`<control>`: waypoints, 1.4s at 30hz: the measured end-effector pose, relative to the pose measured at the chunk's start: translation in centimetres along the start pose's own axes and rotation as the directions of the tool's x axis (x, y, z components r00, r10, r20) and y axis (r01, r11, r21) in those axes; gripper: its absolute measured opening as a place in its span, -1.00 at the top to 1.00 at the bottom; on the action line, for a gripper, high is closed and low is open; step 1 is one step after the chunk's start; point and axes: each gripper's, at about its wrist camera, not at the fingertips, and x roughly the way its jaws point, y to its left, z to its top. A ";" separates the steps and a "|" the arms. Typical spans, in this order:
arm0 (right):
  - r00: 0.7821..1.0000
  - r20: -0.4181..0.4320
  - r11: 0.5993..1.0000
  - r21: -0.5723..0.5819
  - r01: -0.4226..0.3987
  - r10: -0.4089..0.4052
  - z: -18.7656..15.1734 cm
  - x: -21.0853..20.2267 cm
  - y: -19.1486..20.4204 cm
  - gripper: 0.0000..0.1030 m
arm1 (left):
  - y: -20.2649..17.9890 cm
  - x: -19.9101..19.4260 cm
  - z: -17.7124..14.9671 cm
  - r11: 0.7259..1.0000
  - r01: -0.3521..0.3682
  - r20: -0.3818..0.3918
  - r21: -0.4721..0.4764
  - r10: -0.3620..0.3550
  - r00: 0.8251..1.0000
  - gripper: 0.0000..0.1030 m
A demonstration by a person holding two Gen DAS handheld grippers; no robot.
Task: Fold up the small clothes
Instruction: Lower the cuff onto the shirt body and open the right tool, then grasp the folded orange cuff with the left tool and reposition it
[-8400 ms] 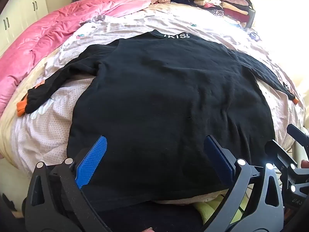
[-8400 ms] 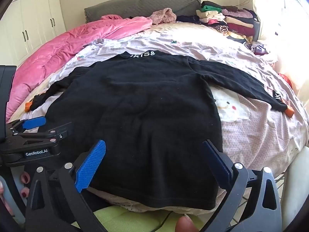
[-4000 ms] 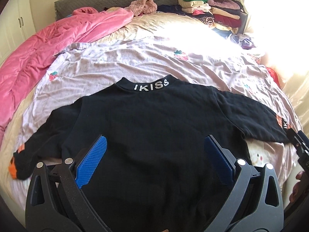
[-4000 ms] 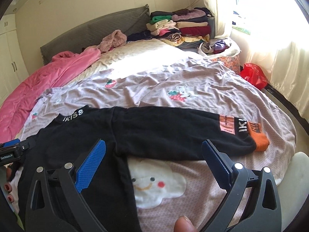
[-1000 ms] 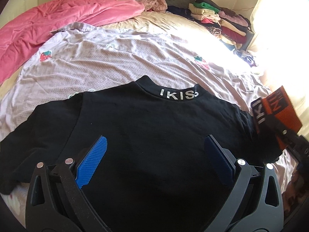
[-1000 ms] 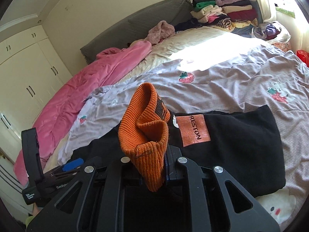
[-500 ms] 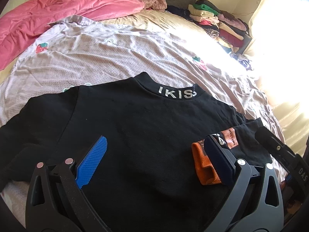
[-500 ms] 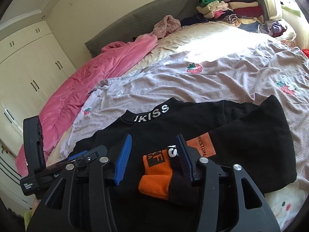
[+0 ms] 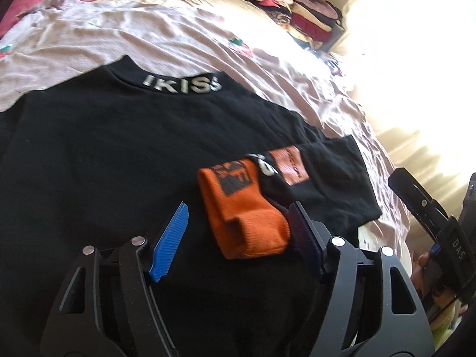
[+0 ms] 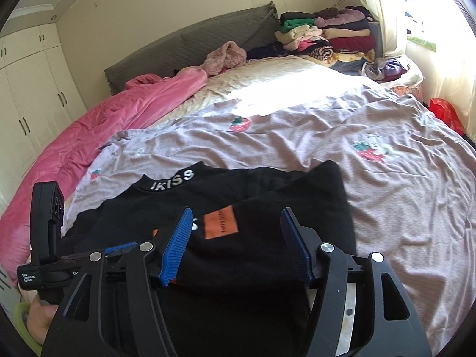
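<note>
A black sweatshirt [image 9: 104, 154] with "IKISS" on its collar [image 9: 181, 87] lies flat on the bed. Its right sleeve is folded inward across the chest, and the orange cuff [image 9: 247, 217] rests on the black body. My left gripper [image 9: 238, 208] tilts down over that cuff with its jaws closing. The cuff lies between them, beside the right pad and apart from the left pad. My right gripper [image 10: 235, 211] hovers over the folded sleeve near its orange patch [image 10: 220, 225]. Its jaws are opening and grip nothing.
The lilac strawberry-print sheet [image 10: 386, 193] spreads to the right and behind. A pink quilt [image 10: 104, 125] lies along the left side. Stacked folded clothes [image 10: 327, 35] sit at the headboard corner, a red bag [image 10: 446, 113] by the window, wardrobe doors [image 10: 29, 104] at left.
The right gripper let go of the orange cuff, which now lies on the sweatshirt's chest, and its jaws spread apart. The left gripper dipped toward the cuff and its jaws narrowed.
</note>
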 end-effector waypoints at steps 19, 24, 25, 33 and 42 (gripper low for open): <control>1.000 0.011 0.998 0.053 0.016 -0.017 -0.8 -1.0 -2.9 -0.17 | -2.4 1.9 -0.2 0.993 -0.073 0.041 0.088 0.069 0.997 0.80; 1.000 0.009 0.999 0.046 0.010 -0.011 -0.7 -0.7 -2.7 -0.17 | -2.0 -0.8 0.7 0.990 -0.098 0.114 0.103 0.086 0.990 0.80; 1.000 0.009 0.999 0.045 0.010 -0.010 -0.7 -0.7 -2.6 -0.17 | -1.9 -1.4 0.8 0.990 -0.102 0.126 0.102 0.089 0.988 0.80; 1.000 0.002 0.999 0.042 0.008 -0.008 -0.7 -0.6 -2.4 -0.17 | -0.2 -4.8 1.9 0.990 -0.120 0.208 0.076 0.102 0.973 0.81; 0.999 -0.035 1.000 0.013 -0.007 0.008 -1.0 0.2 -1.3 -0.17 | 3.3 -8.4 3.1 0.980 -0.199 0.265 0.027 0.185 0.946 0.81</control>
